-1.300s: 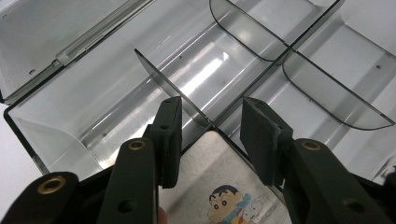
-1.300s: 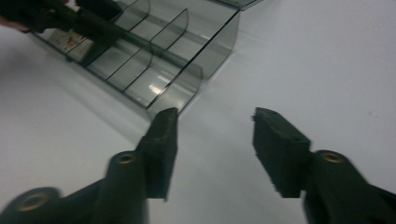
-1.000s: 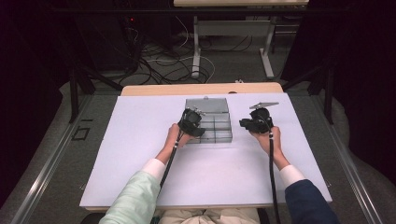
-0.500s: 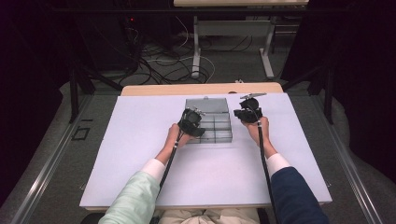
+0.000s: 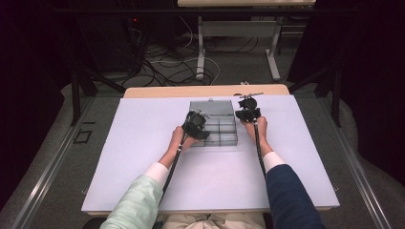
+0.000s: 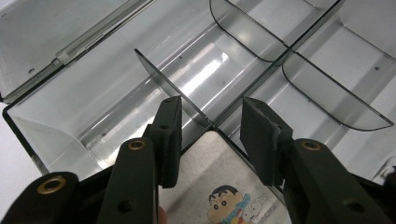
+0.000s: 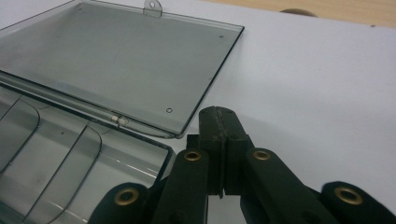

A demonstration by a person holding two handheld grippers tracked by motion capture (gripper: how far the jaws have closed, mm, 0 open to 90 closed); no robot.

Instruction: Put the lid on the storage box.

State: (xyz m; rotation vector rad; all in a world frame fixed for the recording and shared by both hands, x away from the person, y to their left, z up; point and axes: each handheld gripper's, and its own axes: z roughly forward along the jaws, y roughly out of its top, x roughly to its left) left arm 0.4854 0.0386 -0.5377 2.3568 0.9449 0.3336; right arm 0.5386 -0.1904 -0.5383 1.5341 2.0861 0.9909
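Two grippers (image 5: 197, 125) (image 5: 248, 110) over open box (image 5: 217, 109)

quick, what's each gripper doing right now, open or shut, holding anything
Left gripper: open, holding nothing, jaws over a divider in the clear box.
Right gripper: shut, holding nothing, beside the box's open lid.

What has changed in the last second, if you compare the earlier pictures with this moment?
The right hand-held gripper moved left and forward, from the open table toward the right edge of the clear box, near its open lid; its jaws are shut and hold nothing. The left hand-held gripper stayed over the box, jaws open. The box did not move.
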